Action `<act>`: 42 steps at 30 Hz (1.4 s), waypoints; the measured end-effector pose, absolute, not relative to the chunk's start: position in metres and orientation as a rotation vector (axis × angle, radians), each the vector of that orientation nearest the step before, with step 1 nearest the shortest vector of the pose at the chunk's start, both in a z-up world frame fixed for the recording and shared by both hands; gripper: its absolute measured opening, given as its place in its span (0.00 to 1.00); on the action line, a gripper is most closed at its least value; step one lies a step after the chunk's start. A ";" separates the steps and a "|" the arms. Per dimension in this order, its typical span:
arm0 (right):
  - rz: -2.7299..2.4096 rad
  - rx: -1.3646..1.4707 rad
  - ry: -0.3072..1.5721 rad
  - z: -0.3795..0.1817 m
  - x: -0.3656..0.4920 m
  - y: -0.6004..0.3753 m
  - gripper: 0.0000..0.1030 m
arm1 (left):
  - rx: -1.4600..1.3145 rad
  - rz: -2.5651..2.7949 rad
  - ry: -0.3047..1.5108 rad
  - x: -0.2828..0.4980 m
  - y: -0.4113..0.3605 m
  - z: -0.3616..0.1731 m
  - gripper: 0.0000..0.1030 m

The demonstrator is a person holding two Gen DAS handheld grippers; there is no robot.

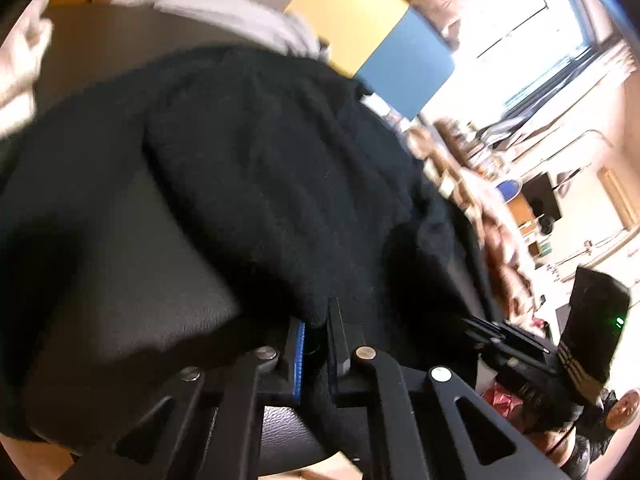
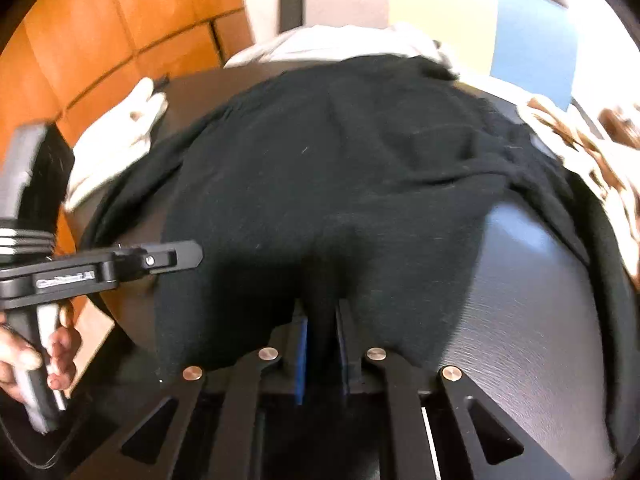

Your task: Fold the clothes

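Black garment (image 2: 340,168) is lying spread on the dark table (image 2: 520,320). Left gripper (image 1: 318,320) and right gripper (image 2: 320,312) are each clamping its near hem, side by side, probably to carry that edge over in one even fold.

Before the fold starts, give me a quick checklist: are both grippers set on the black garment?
1. Left gripper shut on garment hem: ok.
2. Right gripper shut on hem: ok.
3. Both grips on the same near edge: ok.
4. Garment lying flat: not ok, creased.
5. Table beyond garment free: not ok, grey cloth lies there.
6. Far edge of garment aligned: cannot tell.
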State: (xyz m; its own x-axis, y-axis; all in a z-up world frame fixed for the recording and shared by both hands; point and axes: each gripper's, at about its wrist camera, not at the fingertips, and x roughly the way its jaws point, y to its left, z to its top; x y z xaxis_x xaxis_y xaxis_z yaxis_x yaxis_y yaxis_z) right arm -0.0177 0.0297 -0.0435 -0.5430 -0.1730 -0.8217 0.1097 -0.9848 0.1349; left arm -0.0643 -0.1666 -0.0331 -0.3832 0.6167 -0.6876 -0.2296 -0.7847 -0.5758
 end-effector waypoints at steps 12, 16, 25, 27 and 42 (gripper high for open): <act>-2.858 1.505 -0.958 -0.057 0.109 0.200 0.21 | -1.263 2.124 -0.696 -0.078 -0.205 -0.005 0.20; -2.912 1.445 -0.915 -0.043 0.125 0.196 0.29 | -1.375 2.221 -0.746 -0.065 -0.236 -0.030 0.21; -2.631 1.320 -0.391 -0.019 0.034 0.071 0.69 | -1.458 2.237 -0.777 -0.054 -0.243 -0.054 0.23; -2.614 1.328 -0.124 -0.021 0.015 0.032 0.90 | -1.444 2.234 -0.727 -0.053 -0.237 -0.052 0.23; -2.838 1.570 -0.157 -0.081 -0.007 0.112 0.98 | -1.351 2.113 -0.618 -0.135 -0.153 -0.037 0.26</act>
State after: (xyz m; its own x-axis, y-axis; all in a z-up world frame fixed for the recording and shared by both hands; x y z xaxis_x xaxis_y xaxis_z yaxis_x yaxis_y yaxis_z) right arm -0.0070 0.1119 -0.0814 -0.5284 0.0454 -0.8478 -0.1387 -0.9898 0.0335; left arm -0.1350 -0.1532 -0.0366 -0.3422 0.6650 -0.6639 -0.2027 -0.7421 -0.6389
